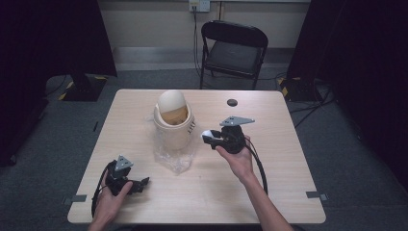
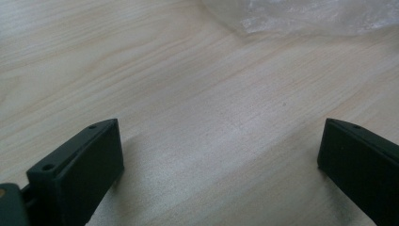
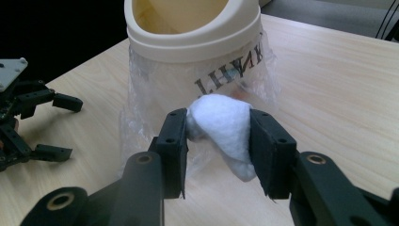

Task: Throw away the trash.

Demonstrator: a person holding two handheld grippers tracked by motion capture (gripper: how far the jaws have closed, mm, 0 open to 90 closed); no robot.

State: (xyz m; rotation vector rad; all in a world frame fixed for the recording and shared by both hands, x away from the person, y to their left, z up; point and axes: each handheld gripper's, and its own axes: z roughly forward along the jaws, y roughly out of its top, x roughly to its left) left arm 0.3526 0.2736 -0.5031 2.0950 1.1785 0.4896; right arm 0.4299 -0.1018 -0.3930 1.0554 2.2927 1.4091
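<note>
A light wooden table (image 1: 269, 192) with rounded corners carries the things. Near its middle stands a cream bin (image 1: 173, 121) with a swing lid, a clear plastic bag (image 1: 175, 159) spilling from under it onto the wood toward the near edge. A small dark round disc (image 1: 232, 102) sits near the far edge – well apart from the bin. The left gripper (image 1: 142, 184) rests on the tabletop at the near left corner

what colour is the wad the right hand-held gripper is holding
White: a soft crumpled tissue wad, clearest in the right gripper view.
</note>
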